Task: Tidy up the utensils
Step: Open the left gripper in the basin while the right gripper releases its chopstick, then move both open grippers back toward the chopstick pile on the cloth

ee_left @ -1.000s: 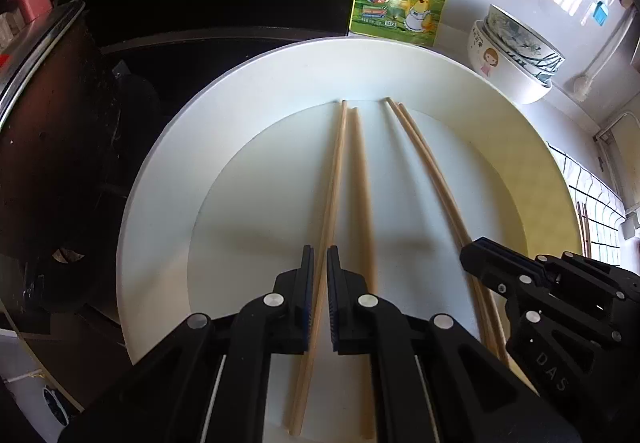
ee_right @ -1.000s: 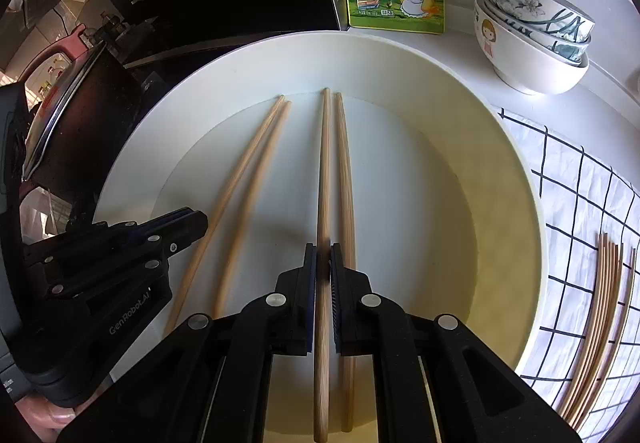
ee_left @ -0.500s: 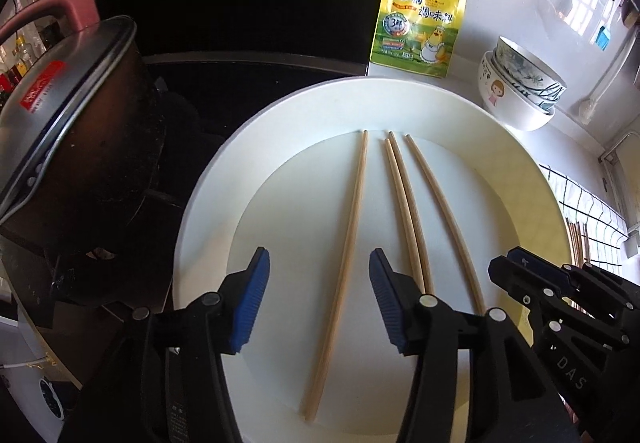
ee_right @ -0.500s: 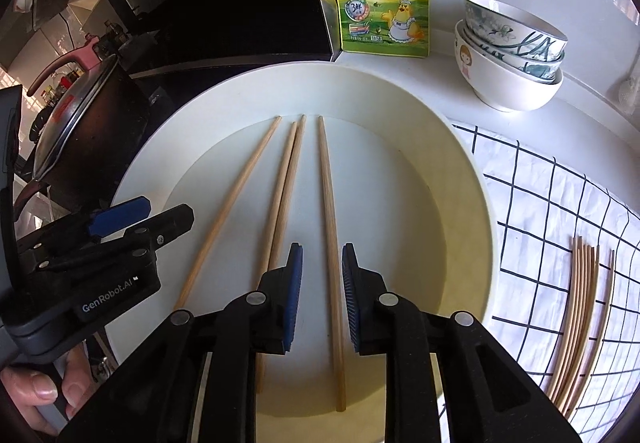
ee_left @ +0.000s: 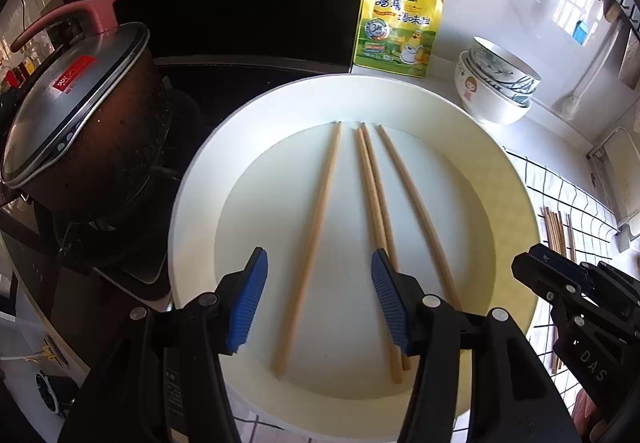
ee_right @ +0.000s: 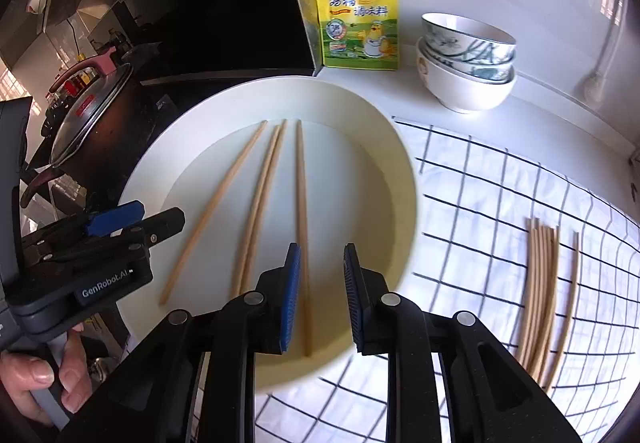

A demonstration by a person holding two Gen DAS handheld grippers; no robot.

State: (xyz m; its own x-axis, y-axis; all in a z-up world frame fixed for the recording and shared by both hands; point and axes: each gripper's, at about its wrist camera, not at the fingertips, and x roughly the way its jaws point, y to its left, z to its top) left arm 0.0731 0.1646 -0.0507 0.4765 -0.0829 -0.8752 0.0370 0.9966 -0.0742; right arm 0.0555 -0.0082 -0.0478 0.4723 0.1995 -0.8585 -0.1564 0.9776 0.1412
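Several wooden chopsticks point(ee_left: 370, 199) lie lengthwise in a big white plate point(ee_left: 516, 211); they also show in the right wrist view point(ee_right: 264, 199) in the plate point(ee_right: 404, 179). My left gripper point(ee_left: 318, 303) is open and empty, raised over the plate's near side, with one chopstick point(ee_left: 310, 243) below its gap. My right gripper point(ee_right: 320, 297) is open and empty above the plate's near right rim, next to the rightmost chopstick point(ee_right: 301, 211). A second bundle of chopsticks point(ee_right: 542, 295) lies on the checked cloth to the right.
A yellow seasoning pouch point(ee_left: 398, 25) leans on the wall behind the plate. Stacked bowls point(ee_right: 466, 61) stand at the back right. A lidded dark pot point(ee_left: 76, 123) sits on the stove to the left. A white checked cloth point(ee_right: 500, 171) covers the counter on the right.
Both grippers let go of their chopsticks, opened and pulled back and up from the plate. The right one also shifted toward the cloth. The chopsticks now lie loose in the plate.
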